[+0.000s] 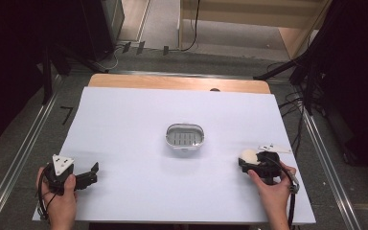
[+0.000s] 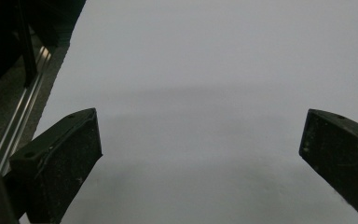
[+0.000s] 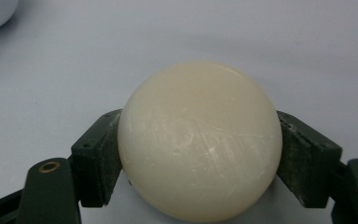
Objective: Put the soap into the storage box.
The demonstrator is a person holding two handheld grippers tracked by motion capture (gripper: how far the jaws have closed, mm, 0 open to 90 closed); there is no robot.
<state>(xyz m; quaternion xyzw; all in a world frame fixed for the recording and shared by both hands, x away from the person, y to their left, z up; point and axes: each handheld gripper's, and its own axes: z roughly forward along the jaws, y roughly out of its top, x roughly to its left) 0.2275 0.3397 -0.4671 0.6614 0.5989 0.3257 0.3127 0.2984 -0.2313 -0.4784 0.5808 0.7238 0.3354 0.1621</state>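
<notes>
Two grippers are seen: right gripper [image 3: 199, 154] is clamped on a cream ball [image 3: 199, 140], lower right; left gripper [image 2: 200, 154] is held apart, lower left; a grey dish [image 1: 185, 136] is set centrally between.

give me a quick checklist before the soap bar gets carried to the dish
1. Right gripper clamped on the soap bar: ok, fingers press both sides.
2. Grip centred: ok, a pad on each flank.
3. Soap dish free to receive it: ok, only its slotted insert shows inside.
4. Path across the white table to the dish: ok.
5. Left gripper out of the way: ok, open at the far side.
6. Soap lifted off the table: cannot tell.
</notes>
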